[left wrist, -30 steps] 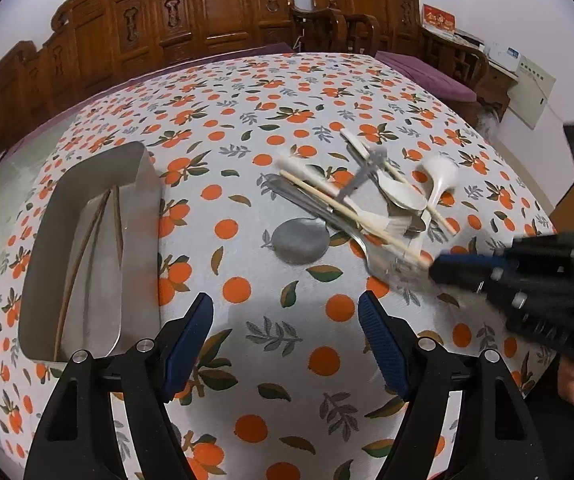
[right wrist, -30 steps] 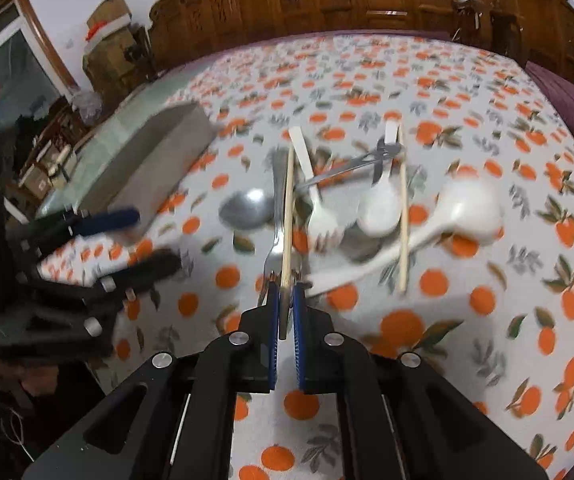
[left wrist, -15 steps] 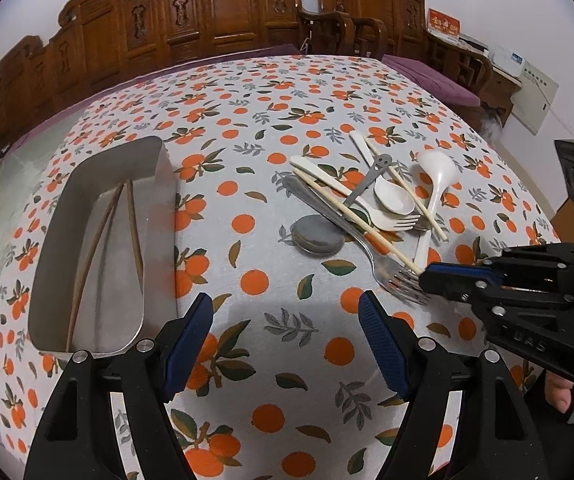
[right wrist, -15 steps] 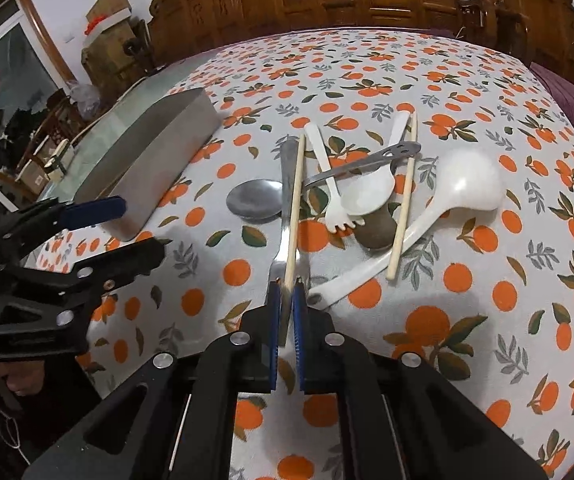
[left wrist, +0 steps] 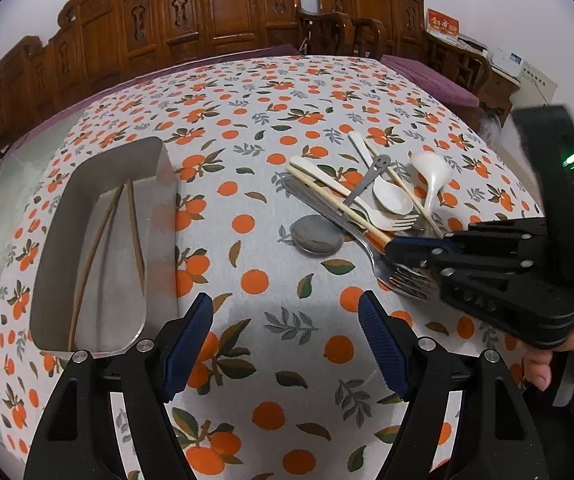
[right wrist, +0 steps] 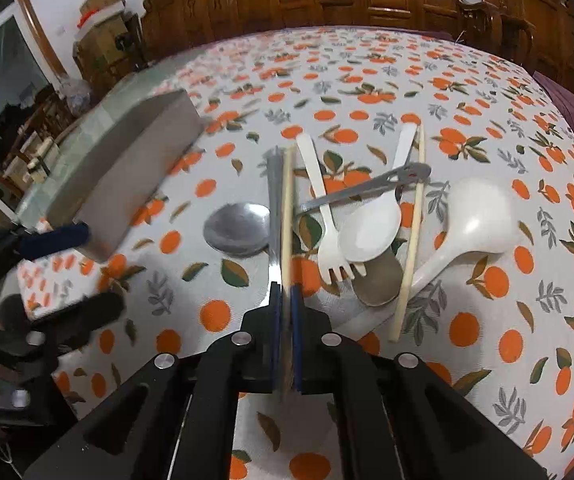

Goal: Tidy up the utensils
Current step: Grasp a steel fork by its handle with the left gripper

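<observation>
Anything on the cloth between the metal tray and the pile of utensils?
Nothing: in the left wrist view only bare orange-print tablecloth separates the metal tray from the metal spoon at the pile's near edge.

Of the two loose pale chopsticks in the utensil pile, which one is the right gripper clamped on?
The pale wooden chopstick lying along the steel fork's handle, beside the round metal spoon. The right gripper pinches its near end; the other pale chopstick lies free between the white spoons.
</observation>
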Available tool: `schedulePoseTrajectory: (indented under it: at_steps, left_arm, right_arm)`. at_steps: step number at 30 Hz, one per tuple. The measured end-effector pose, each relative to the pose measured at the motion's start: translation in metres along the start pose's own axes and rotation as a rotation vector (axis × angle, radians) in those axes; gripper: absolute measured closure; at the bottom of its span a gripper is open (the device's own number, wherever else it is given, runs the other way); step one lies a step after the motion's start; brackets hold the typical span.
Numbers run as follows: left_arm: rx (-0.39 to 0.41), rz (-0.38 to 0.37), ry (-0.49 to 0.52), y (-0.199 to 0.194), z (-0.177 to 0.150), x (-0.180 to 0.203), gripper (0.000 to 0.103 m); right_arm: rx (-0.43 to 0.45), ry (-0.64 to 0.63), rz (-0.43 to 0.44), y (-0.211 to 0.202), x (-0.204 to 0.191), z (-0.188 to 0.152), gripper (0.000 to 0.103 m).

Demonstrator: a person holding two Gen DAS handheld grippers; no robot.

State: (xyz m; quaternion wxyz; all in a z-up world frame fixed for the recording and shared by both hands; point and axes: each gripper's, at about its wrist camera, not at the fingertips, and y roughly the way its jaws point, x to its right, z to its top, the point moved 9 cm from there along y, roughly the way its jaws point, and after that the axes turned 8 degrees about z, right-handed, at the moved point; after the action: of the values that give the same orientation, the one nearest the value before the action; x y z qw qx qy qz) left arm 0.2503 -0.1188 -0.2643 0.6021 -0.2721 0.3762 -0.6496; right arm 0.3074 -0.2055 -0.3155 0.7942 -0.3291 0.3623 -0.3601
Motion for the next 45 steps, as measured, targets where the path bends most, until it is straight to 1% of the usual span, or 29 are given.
schedulePoseTrajectory:
  at_steps: [3, 5, 10, 12, 15, 16, 18, 19, 21, 24, 25, 26, 28, 32, 34, 35, 36, 40, 42, 45]
  left_arm:
    - [-0.003, -0.005, 0.006, 0.003, -0.001, 0.008, 0.031]
    - [-0.005, -0.012, 0.011, 0.006, 0.000, 0.016, 0.031]
    - [-0.014, -0.038, 0.005, 0.017, 0.005, 0.037, 0.031]
    - [-0.016, -0.054, -0.007, 0.022, 0.010, 0.045, 0.031]
    - [-0.026, -0.080, -0.045, 0.030, 0.016, 0.053, 0.032]
    - [-0.029, -0.086, -0.055, 0.033, 0.018, 0.054, 0.034]
    - [-0.055, -0.094, -0.073, 0.042, 0.020, 0.058, 0.046]
    - [-0.071, -0.105, -0.084, 0.047, 0.020, 0.059, 0.048]
    - [-0.086, -0.110, -0.096, 0.053, 0.022, 0.062, 0.057]
    - [-0.094, -0.106, -0.104, 0.059, 0.026, 0.065, 0.064]
    - [-0.100, -0.095, -0.104, 0.063, 0.027, 0.065, 0.065]
    - [-0.108, -0.081, -0.101, 0.065, 0.027, 0.065, 0.069]
    - [-0.119, -0.029, -0.079, 0.070, 0.030, 0.066, 0.069]
    - [-0.132, 0.023, -0.060, 0.075, 0.033, 0.066, 0.070]
    - [-0.134, 0.037, -0.068, 0.077, 0.034, 0.063, 0.076]
    - [-0.135, 0.048, -0.070, 0.077, 0.034, 0.061, 0.083]
    - [-0.135, 0.055, -0.073, 0.077, 0.033, 0.059, 0.088]
    - [-0.154, 0.038, -0.089, 0.074, 0.029, 0.047, 0.096]
    - [-0.155, 0.028, -0.082, 0.072, 0.026, 0.042, 0.097]
    - [-0.136, 0.015, -0.073, 0.063, 0.023, 0.036, 0.097]
  right_arm:
    - [0.035, 0.010, 0.021, -0.020, 0.001, 0.000, 0.097]
    - [0.055, 0.010, 0.014, -0.032, 0.004, 0.000, 0.097]
    - [0.085, 0.017, -0.038, -0.062, 0.023, -0.007, 0.097]
    - [0.094, 0.029, -0.051, -0.069, 0.033, -0.009, 0.097]
    - [0.104, 0.043, -0.047, -0.074, 0.042, -0.014, 0.097]
    - [0.101, 0.048, -0.048, -0.073, 0.044, -0.015, 0.097]
    - [0.101, 0.055, -0.047, -0.073, 0.048, -0.017, 0.097]
    - [0.102, 0.057, -0.046, -0.073, 0.049, -0.017, 0.097]
    - [0.106, 0.056, -0.040, -0.073, 0.048, -0.017, 0.097]
    - [0.113, 0.056, -0.034, -0.075, 0.047, -0.015, 0.097]
    - [0.115, 0.057, -0.033, -0.075, 0.047, -0.015, 0.097]
    - [0.118, 0.058, -0.030, -0.076, 0.047, -0.015, 0.097]
    - [0.118, 0.059, -0.029, -0.076, 0.047, -0.015, 0.097]
    - [0.118, 0.064, -0.029, -0.076, 0.049, -0.015, 0.097]
    - [0.118, 0.065, -0.029, -0.077, 0.048, -0.016, 0.097]
    - [0.117, 0.064, -0.030, -0.077, 0.048, -0.015, 0.097]
    - [0.116, 0.063, -0.029, -0.077, 0.048, -0.016, 0.097]
    - [0.111, 0.059, -0.031, -0.075, 0.048, -0.016, 0.097]
    - [0.107, 0.055, -0.033, -0.074, 0.047, -0.017, 0.097]
    - [0.100, 0.048, -0.033, -0.070, 0.044, -0.018, 0.097]
